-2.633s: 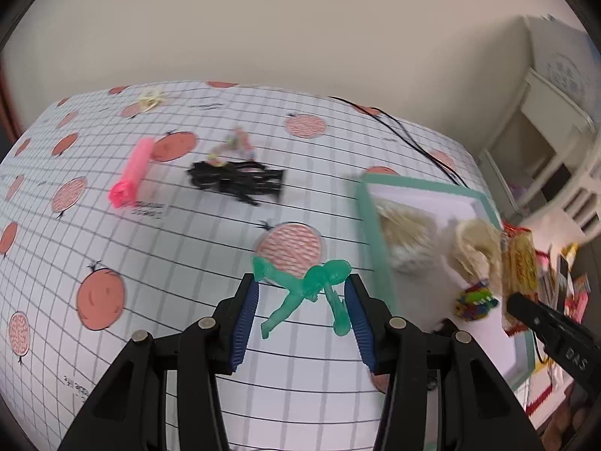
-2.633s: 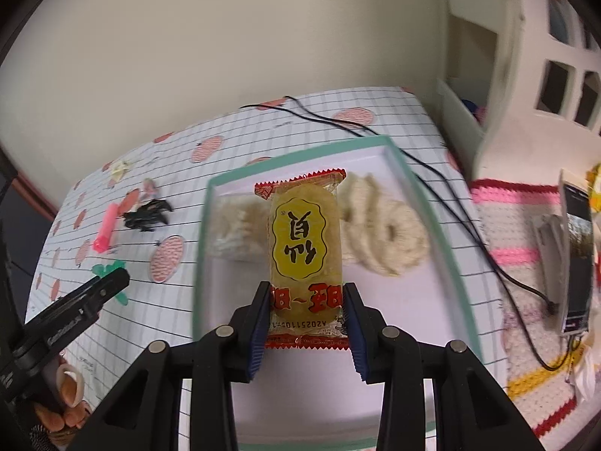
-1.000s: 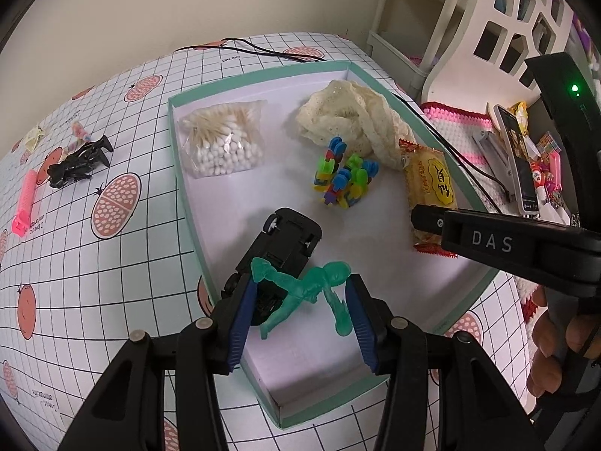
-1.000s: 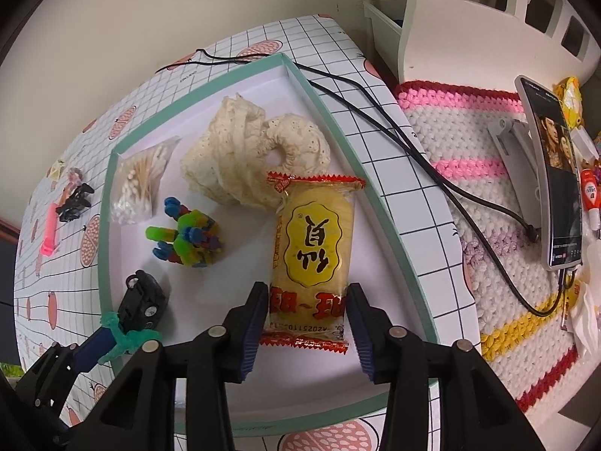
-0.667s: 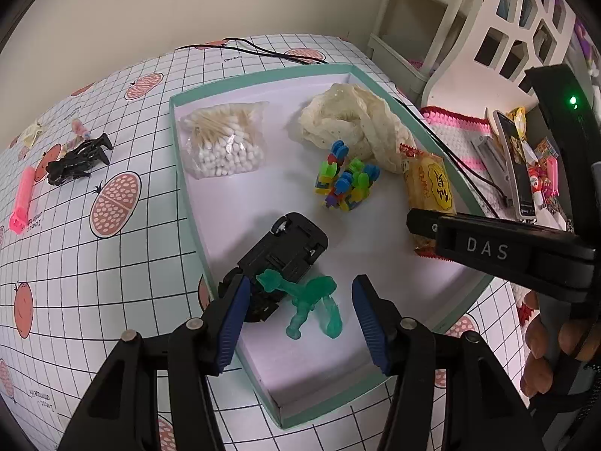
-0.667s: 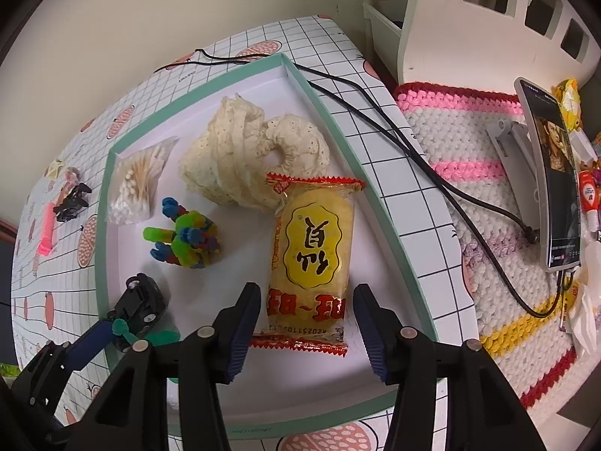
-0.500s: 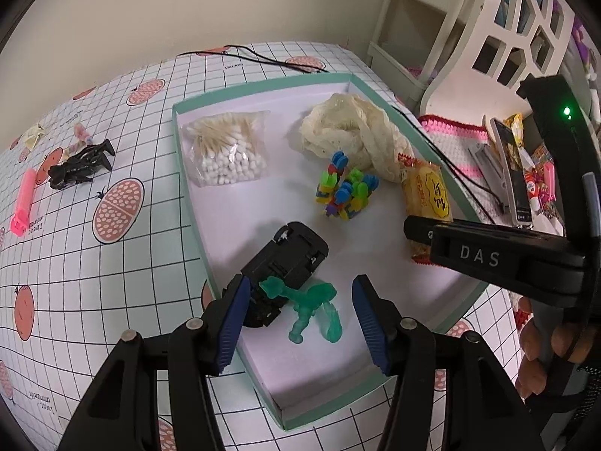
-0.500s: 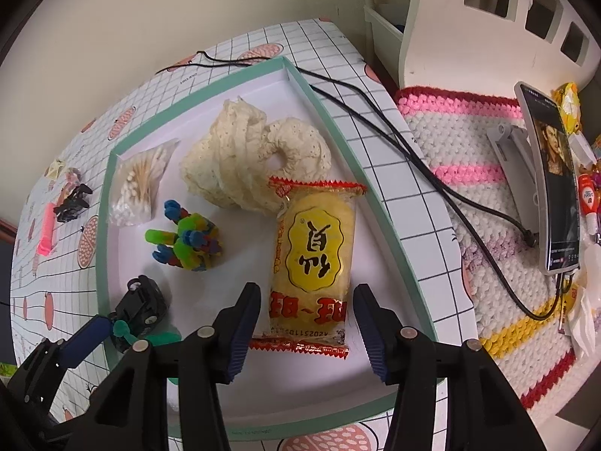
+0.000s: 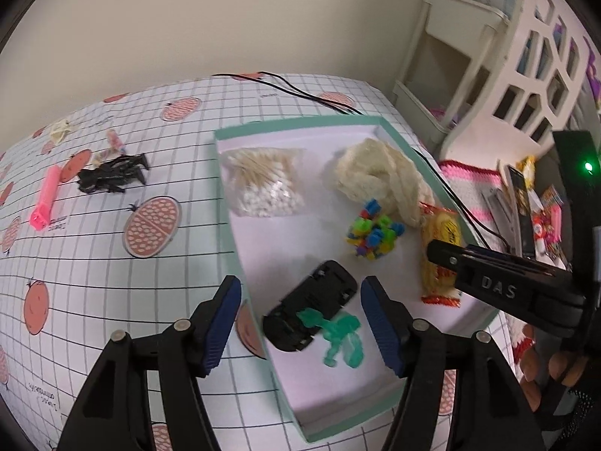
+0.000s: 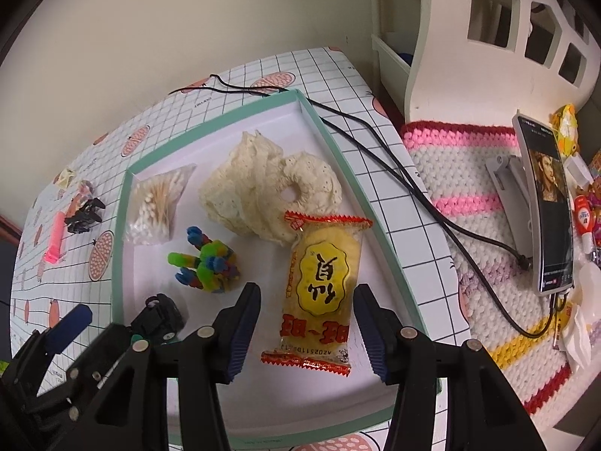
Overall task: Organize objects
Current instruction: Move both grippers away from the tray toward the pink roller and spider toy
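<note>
Both grippers hang above the near end of a shallow green-rimmed tray (image 9: 221, 203) with their jaws spread wide and nothing between them. Under the left gripper (image 9: 300, 323) a translucent green toy figure (image 9: 340, 336) lies flat on the white tray floor, its upper part touching a black toy car (image 9: 311, 304) that sits tilted just beyond it, close to the tray's left wall. The right gripper (image 10: 306, 332) straddles, without touching, the lower end of a yellow snack packet (image 10: 319, 282) with red crimped ends, which lies flat near the tray's right wall. Farther in, between car and packet, sits a cluster of multicoloured plastic blocks (image 10: 206, 263). Beyond that, a clear bag of cotton swabs (image 10: 157, 203) lies at the left and a heap of cream lace fabric (image 10: 266, 188) at the right, its edge touching the packet's top. Outside the tray, on the grid-patterned tablecloth (image 9: 94, 263), a black toy insect (image 9: 110, 178) and a pink tube (image 9: 45, 203) lie well to the left, and a black cable (image 10: 394, 173) runs along the tray's right side.
</note>
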The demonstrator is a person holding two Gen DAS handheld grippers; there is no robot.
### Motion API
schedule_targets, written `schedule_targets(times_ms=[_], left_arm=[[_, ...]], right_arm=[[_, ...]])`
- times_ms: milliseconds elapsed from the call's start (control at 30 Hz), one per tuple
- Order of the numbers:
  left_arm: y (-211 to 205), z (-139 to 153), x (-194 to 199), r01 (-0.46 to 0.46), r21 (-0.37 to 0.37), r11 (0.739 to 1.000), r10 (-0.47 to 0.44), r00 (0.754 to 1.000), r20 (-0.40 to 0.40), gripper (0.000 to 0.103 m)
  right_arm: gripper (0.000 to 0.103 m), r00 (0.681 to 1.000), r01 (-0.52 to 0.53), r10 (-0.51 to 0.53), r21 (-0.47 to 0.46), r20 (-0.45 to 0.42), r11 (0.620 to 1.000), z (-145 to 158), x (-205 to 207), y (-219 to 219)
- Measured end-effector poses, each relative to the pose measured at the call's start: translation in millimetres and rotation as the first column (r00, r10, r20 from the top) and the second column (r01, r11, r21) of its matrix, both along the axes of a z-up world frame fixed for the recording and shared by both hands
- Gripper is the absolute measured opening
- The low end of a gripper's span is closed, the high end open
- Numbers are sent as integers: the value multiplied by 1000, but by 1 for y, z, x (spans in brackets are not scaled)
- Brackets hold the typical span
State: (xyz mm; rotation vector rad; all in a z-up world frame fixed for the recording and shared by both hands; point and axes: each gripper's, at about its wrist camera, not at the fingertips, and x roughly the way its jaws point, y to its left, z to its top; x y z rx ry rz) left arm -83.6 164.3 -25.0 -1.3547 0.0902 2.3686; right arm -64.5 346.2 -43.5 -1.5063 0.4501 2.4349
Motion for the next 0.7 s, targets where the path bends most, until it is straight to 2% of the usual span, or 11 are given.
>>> schedule_targets(times_ms=[200,333,633,700], left_arm=[[-15,-1,-8,-67,16,998,67,998,0,68],[-26,-4,-13,-122,31,992,122,992,21,80],[-47,-13,-24,-233,55,971,229,970,83,80],[-52,-16,-26,-257,58,965,251,963,98,83]], right_arm=[[60,1000,-11,11,9,-11,1000,2,0,-3],[64,1000,-20,20,17,-16,1000,2,-1,-5],[76,998,-51,52,31,-27,998,2,-3,-11],[81,998,-55,56,35,-29,998,2,-4,-12]])
